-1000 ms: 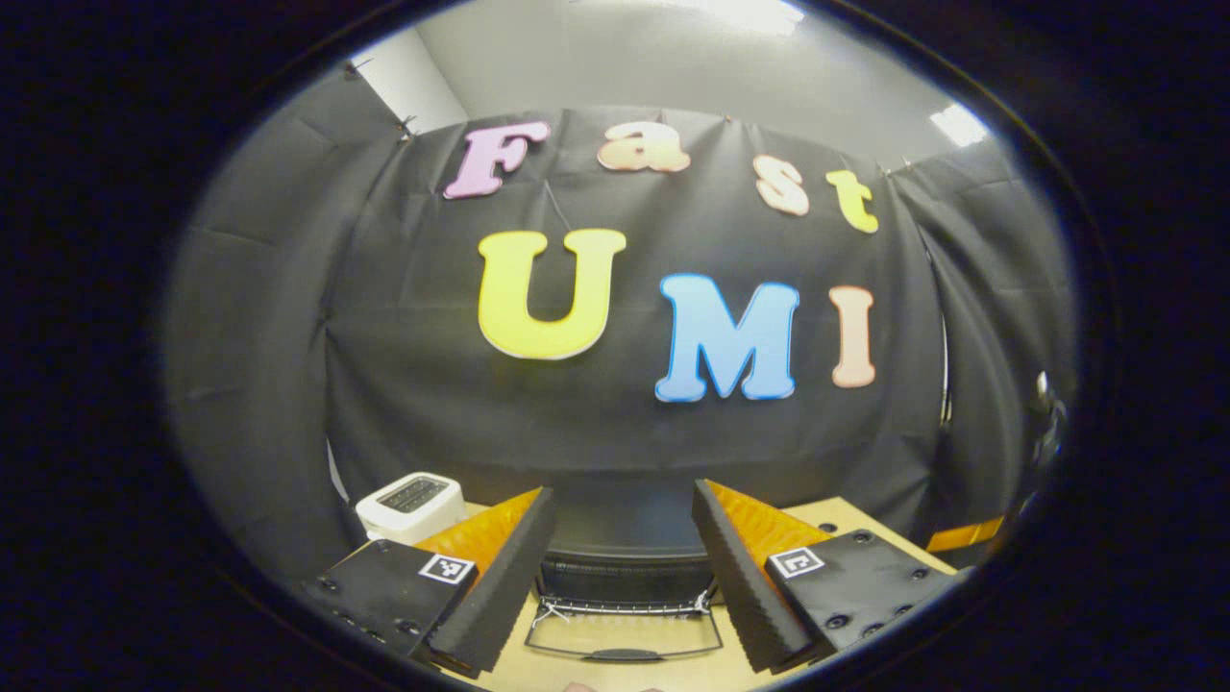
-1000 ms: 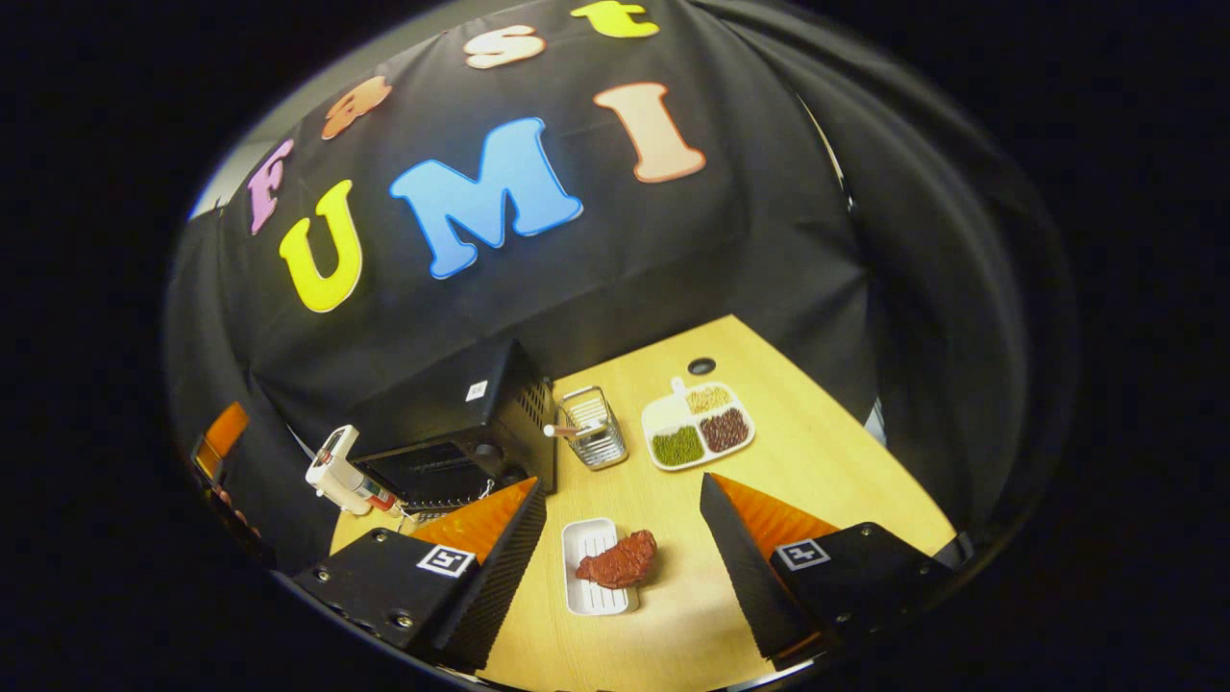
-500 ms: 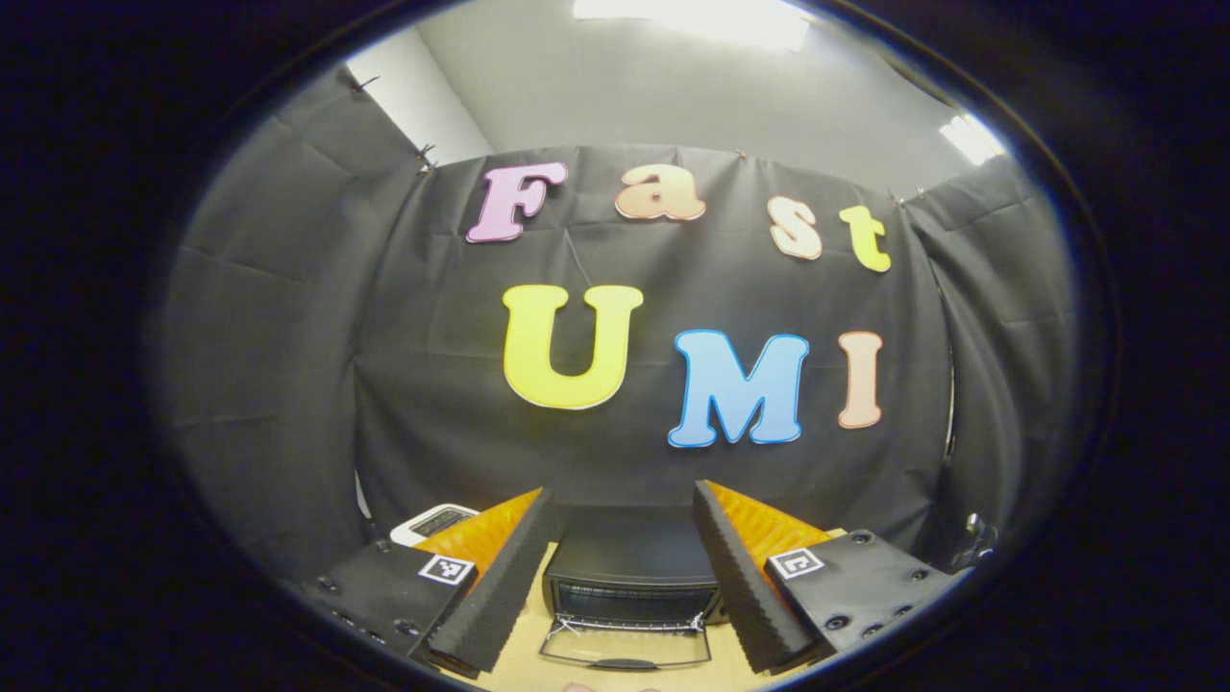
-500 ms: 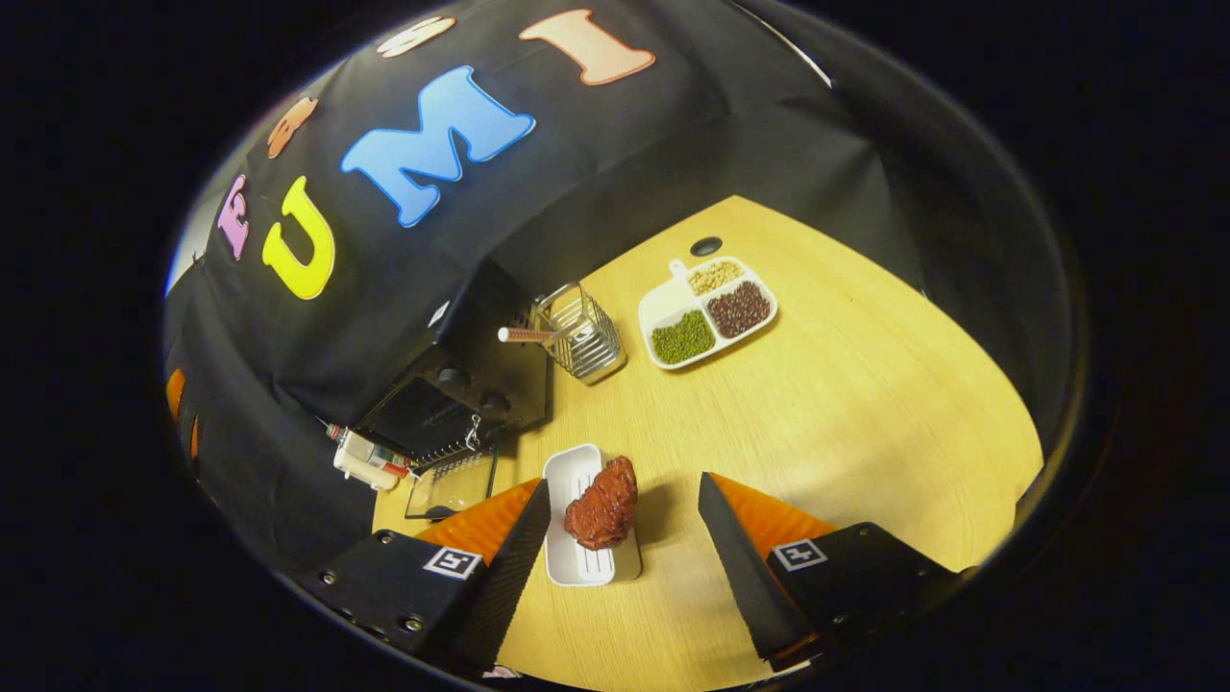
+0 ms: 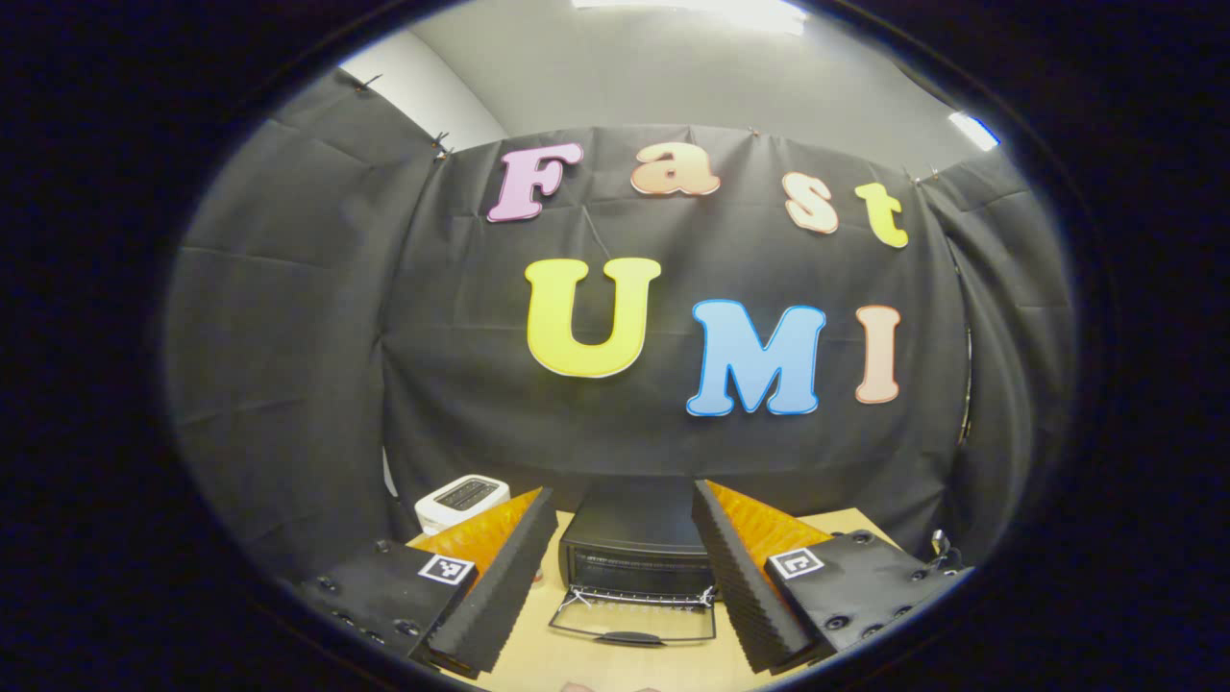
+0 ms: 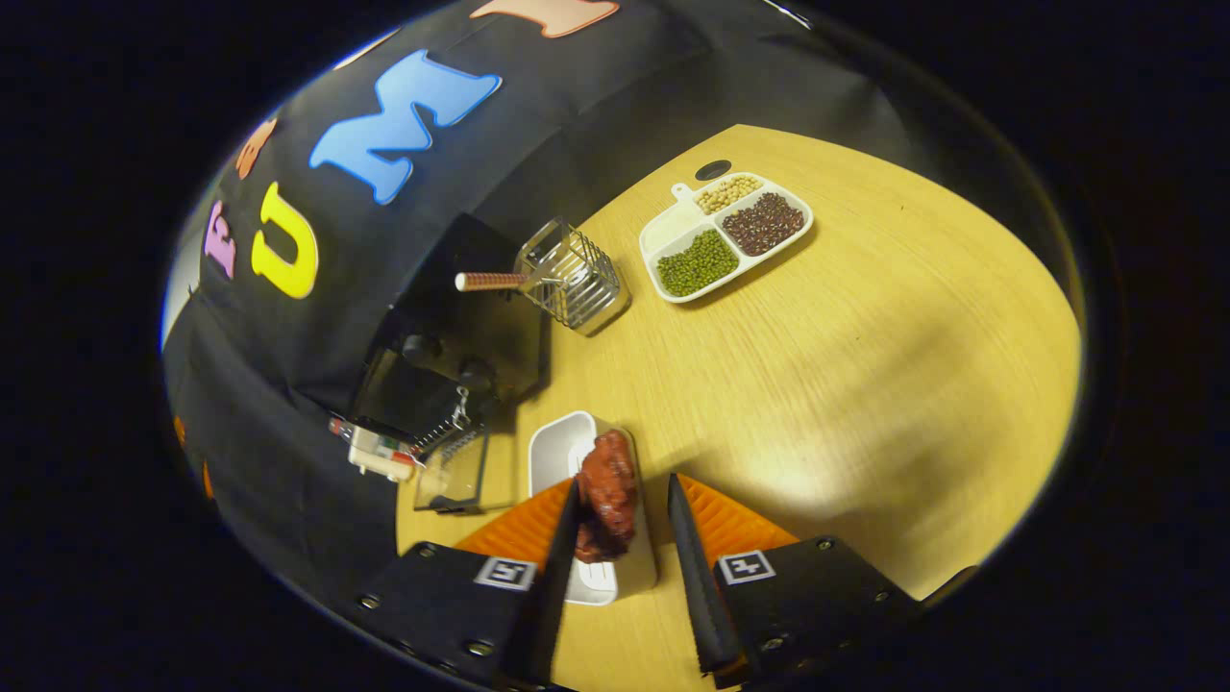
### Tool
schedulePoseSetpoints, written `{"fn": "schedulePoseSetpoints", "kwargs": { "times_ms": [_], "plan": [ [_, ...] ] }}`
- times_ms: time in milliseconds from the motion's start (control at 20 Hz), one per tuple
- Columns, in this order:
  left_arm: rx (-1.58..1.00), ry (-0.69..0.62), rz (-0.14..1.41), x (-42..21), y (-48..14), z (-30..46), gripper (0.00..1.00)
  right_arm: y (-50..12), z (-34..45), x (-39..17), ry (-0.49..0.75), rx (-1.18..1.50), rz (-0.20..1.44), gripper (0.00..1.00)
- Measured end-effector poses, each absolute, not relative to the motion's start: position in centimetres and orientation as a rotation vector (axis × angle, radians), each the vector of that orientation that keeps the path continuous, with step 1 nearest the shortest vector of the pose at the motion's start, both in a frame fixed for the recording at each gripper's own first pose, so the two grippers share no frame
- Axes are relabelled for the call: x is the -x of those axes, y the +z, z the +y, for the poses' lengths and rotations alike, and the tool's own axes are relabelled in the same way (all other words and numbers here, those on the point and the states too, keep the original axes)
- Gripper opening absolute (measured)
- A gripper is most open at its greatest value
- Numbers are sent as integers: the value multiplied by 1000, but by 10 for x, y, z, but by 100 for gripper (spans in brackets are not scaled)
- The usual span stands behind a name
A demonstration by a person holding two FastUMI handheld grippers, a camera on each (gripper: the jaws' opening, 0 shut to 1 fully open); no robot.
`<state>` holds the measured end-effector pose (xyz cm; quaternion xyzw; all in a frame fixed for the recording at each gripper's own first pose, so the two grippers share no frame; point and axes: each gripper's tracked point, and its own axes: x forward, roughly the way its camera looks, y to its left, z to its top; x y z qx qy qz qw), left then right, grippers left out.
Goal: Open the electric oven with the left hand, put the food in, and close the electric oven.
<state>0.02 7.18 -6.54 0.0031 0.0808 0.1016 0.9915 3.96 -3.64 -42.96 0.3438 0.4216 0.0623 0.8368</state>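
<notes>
The black electric oven [image 5: 634,548] stands straight ahead in the left gripper view, its glass door [image 5: 634,620] folded down flat on the table. My left gripper [image 5: 620,586] is open and empty, hanging back from the door. In the right gripper view the oven [image 6: 471,332] sits at the left with its door [image 6: 452,471] down. A reddish-brown piece of food [image 6: 607,495] lies on a small white tray [image 6: 562,447]. My right gripper [image 6: 620,538] straddles the food, jaws narrowed; the left finger touches it, and a gap shows at the right finger.
On the wooden table [image 6: 865,365] a wire basket with a wooden handle [image 6: 572,279] stands beside the oven. Farther back lies a divided white plate of beans [image 6: 725,235]. A white toaster [image 5: 461,497] sits to the oven's left.
My right gripper dropped down over the tray and its fingers narrowed around the food. The left gripper drifted slightly; the oven door stayed down.
</notes>
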Motion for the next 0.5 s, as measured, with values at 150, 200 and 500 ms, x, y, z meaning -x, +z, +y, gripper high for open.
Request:
{"fn": "schedulePoseSetpoints", "kwargs": {
  "times_ms": [150,200,500],
  "plan": [
    [-13,222,170,7,-64,69,100,-425,-25,-41,170,-877,895,30],
    [-18,224,174,9,-65,68,96,-418,-28,-41,184,-917,889,29],
    [-30,214,178,17,-61,57,92,-402,-23,-43,211,-997,883,10]
  ]
}}
